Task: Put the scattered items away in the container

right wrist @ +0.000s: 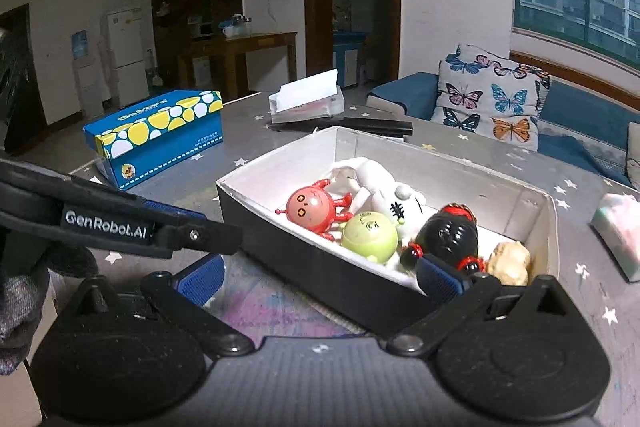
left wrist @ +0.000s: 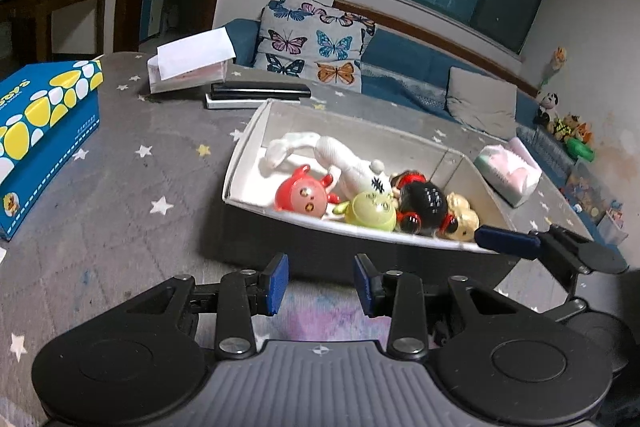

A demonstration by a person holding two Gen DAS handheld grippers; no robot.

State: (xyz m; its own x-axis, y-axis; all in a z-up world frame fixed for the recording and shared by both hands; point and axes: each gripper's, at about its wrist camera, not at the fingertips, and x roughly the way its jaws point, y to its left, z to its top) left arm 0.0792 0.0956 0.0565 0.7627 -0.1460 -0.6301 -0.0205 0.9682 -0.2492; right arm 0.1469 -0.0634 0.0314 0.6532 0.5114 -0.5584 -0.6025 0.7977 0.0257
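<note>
Left wrist view shows the toys (left wrist: pixel 360 195) already inside the box (left wrist: pixel 248 147) at mid desk. Left gripper (left wrist: pixel 320 281) half open, right gripper (right wrist: pixel 320 273) fully wide, both empty. Better draw back slowly, not bumping the box.

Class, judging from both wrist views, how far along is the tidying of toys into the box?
Done: the red toy, green toy, white plush, black toy and tan toy lie in the box. In hand: nothing; left gripper and right gripper are empty. Left: no loose toy visible.
</note>
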